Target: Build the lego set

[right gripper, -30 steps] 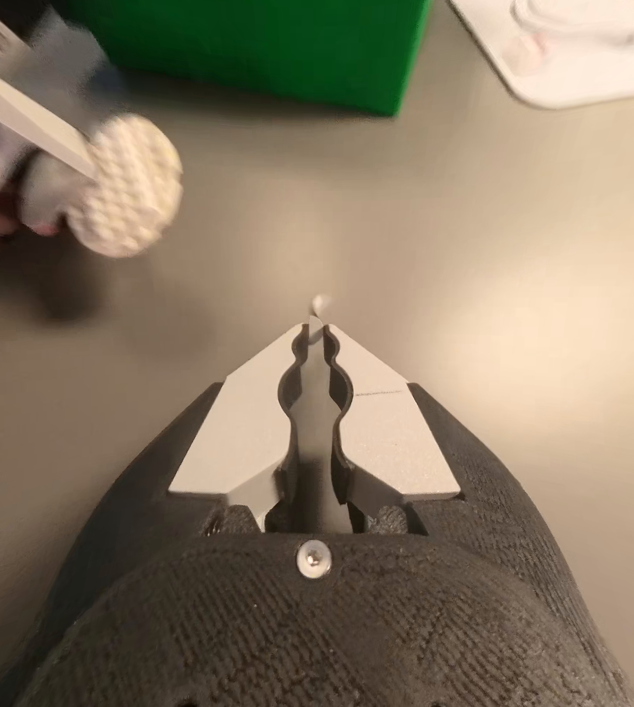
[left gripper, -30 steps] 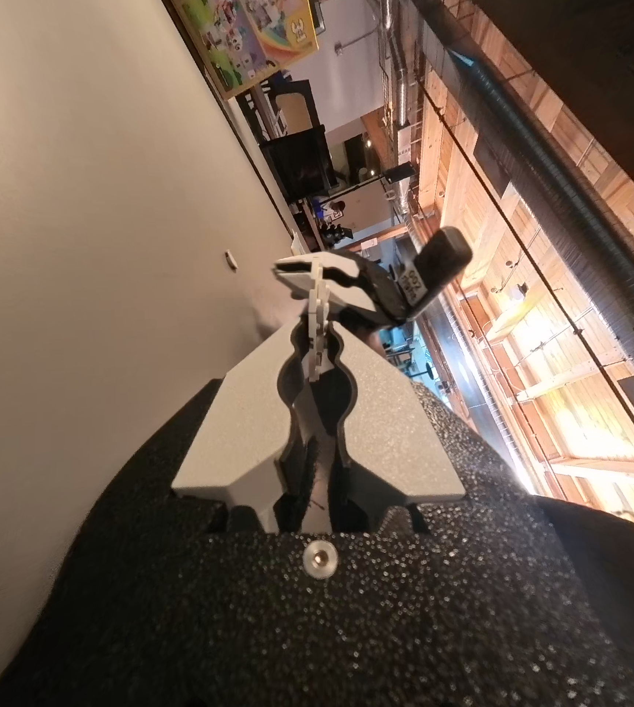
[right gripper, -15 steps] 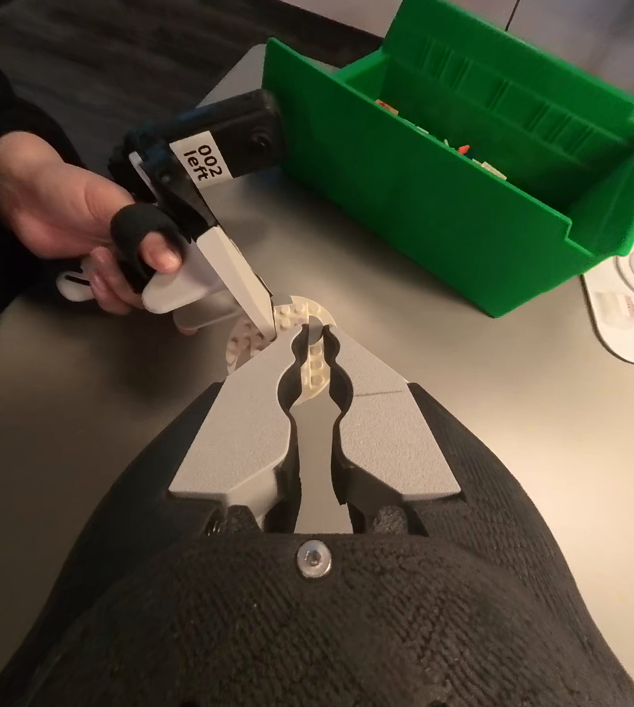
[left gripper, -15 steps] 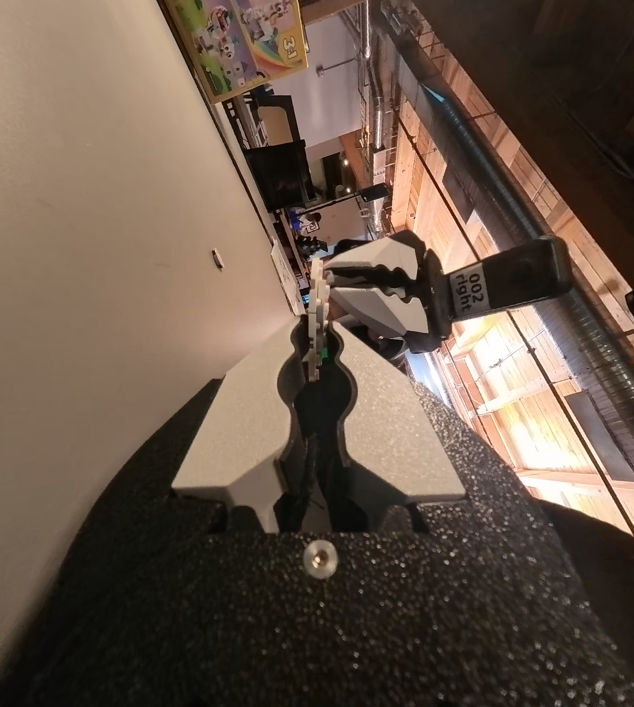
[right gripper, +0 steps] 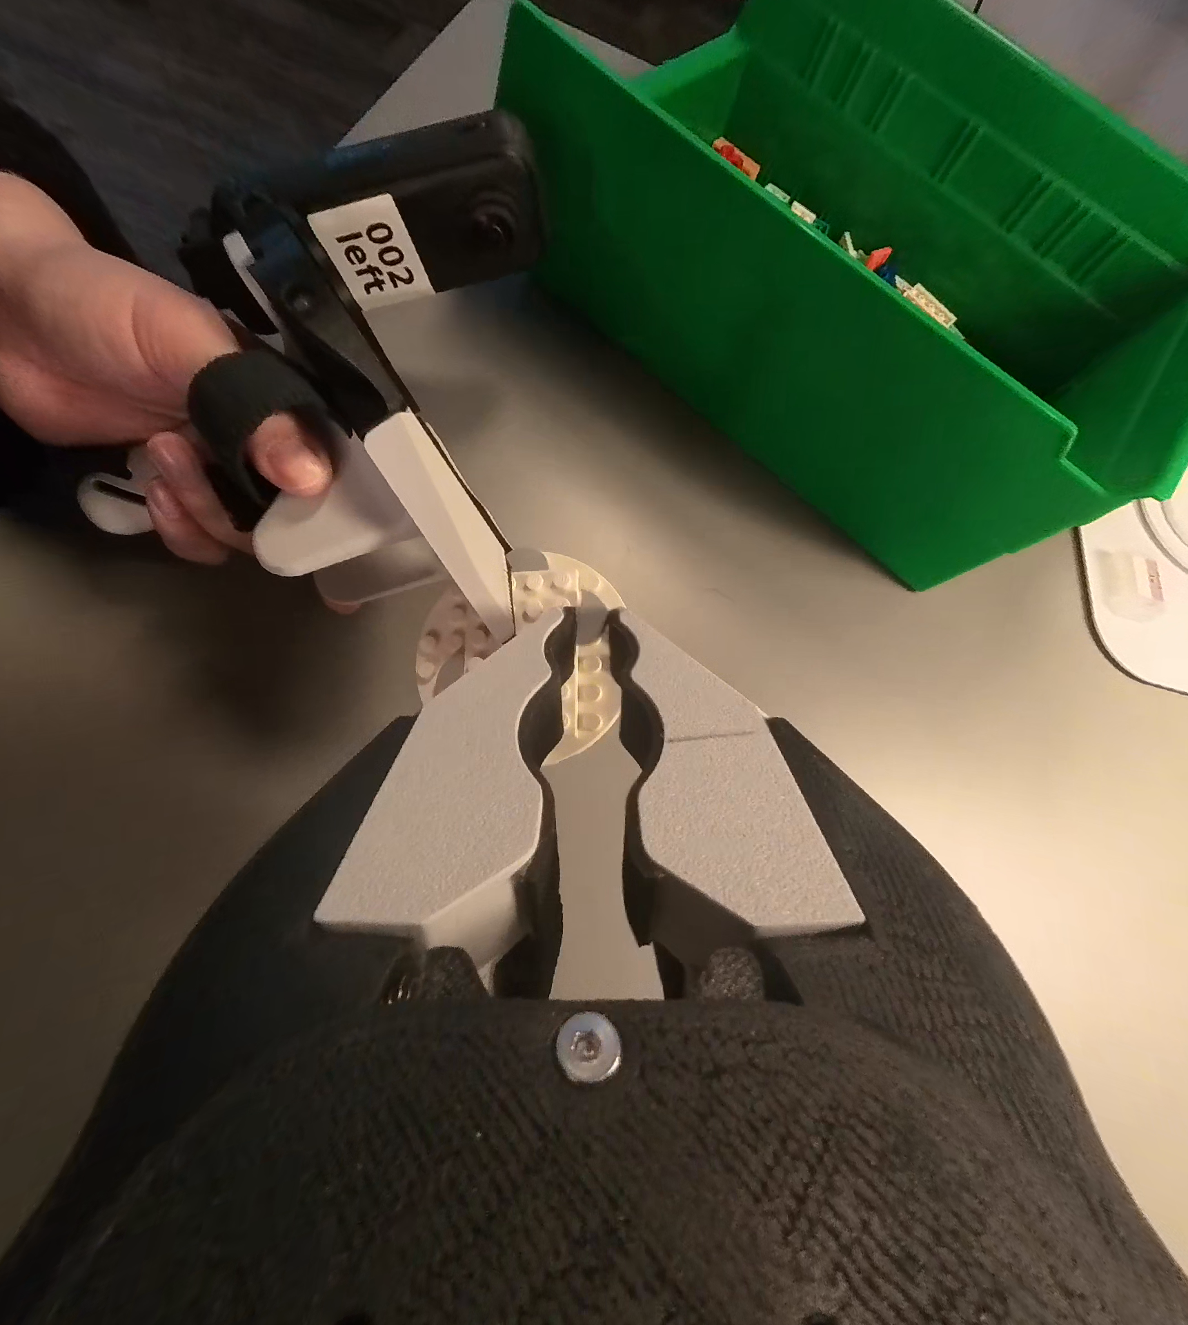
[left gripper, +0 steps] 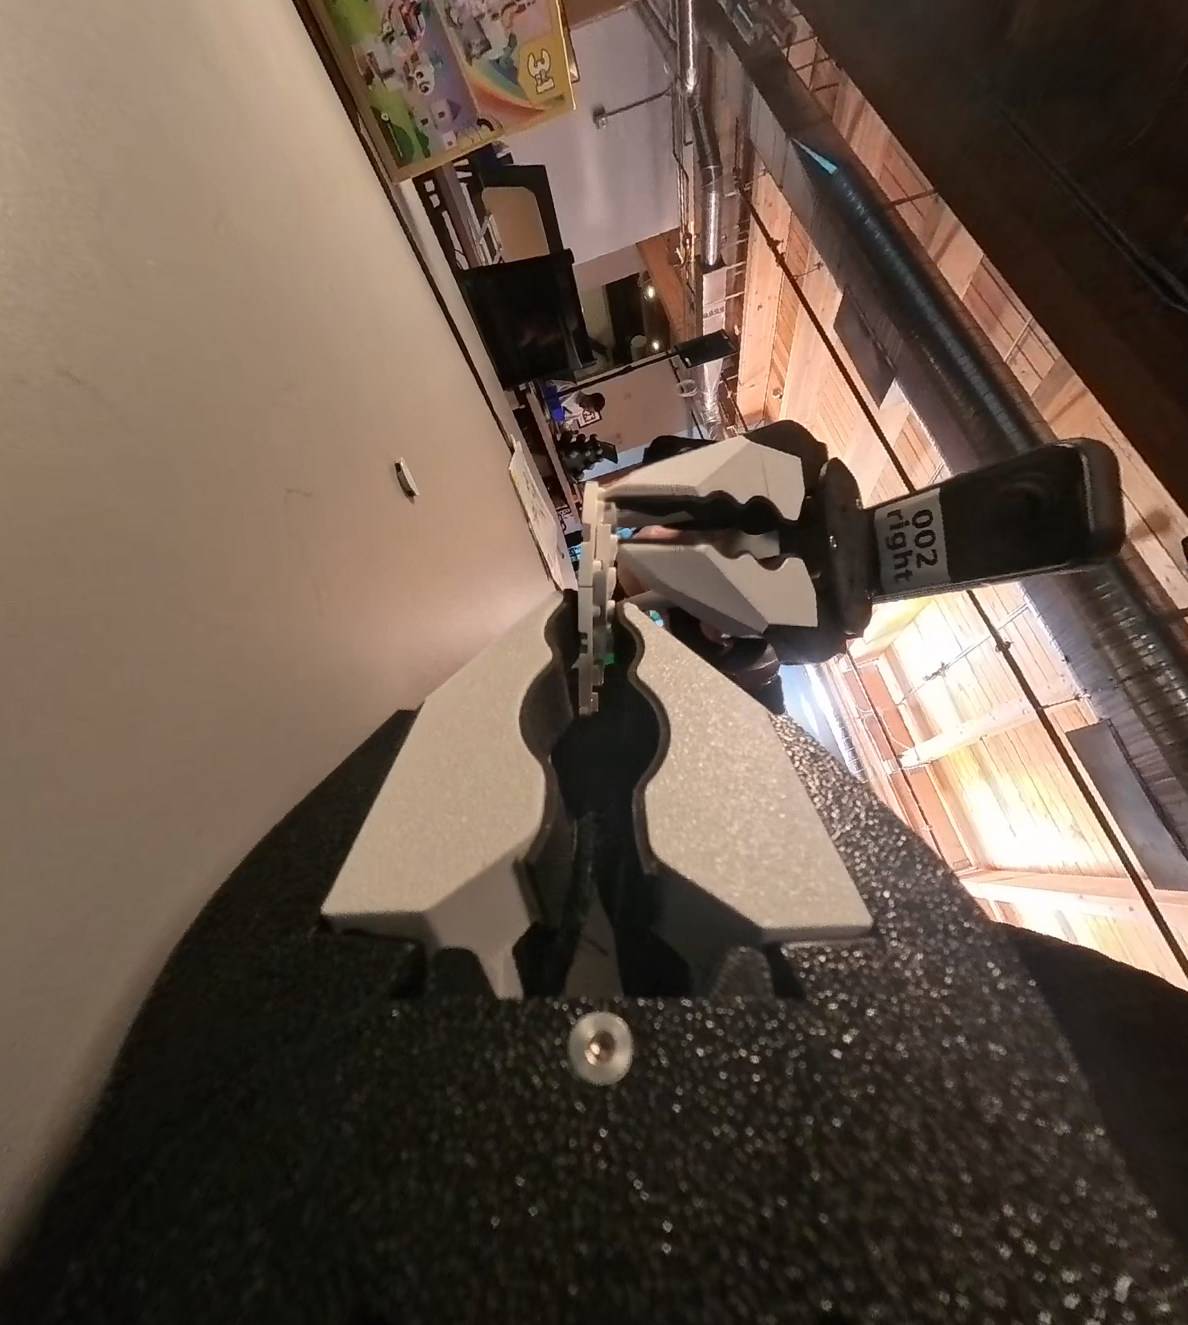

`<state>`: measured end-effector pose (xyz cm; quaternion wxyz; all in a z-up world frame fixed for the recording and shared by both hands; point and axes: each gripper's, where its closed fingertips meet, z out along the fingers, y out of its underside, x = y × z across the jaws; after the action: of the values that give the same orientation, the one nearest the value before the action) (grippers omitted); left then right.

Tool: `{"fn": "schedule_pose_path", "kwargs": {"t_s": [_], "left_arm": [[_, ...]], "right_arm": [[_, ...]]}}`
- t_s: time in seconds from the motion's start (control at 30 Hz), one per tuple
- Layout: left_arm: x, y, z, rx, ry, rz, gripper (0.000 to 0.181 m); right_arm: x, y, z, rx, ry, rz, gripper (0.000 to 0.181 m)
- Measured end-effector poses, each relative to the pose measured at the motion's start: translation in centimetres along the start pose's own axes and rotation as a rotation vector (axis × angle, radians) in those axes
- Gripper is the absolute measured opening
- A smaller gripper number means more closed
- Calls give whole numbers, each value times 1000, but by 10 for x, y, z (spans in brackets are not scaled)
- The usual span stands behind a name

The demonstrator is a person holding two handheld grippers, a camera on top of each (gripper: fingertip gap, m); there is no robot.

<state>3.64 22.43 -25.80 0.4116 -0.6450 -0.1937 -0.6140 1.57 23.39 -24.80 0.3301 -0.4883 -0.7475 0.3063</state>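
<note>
Both wrist views, one moment. The round white studded Lego plate [right gripper: 580, 688] is the landmark, held above the pale grey tabletop [right gripper: 756, 573]. The left gripper [left gripper: 591, 616], with grey fingers on a black body, is pinched on the plate's edge, so that in the left wrist view the plate [left gripper: 595, 573] stands edge-on between the tips. In the right wrist view the same left gripper [right gripper: 505, 602] reaches the plate from its upper left side, held by a person's hand [right gripper: 96, 358] with a black fabric loop around one finger.

The right gripper [right gripper: 587, 613] has its tips nearly together over the plate's studded face, with a small grey piece [right gripper: 587, 622] pinched between them. Seen in the left wrist view, the right gripper [left gripper: 616, 530] meets the plate's face squarely.

Beyond the plate stands a green plastic bin [right gripper: 828, 344] holding small coloured bricks [right gripper: 863, 258]. To the plate's right lies a white sheet [right gripper: 1179, 616] bearing a clear plastic shape.
</note>
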Motion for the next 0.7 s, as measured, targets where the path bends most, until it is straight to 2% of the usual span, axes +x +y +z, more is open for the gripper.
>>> {"fn": "schedule_pose_path", "kwargs": {"t_s": [0.7], "left_arm": [[1,1,0,-11,7,4,5]], "right_arm": [[-4,1,-3,-15,-25,-15,11]]}}
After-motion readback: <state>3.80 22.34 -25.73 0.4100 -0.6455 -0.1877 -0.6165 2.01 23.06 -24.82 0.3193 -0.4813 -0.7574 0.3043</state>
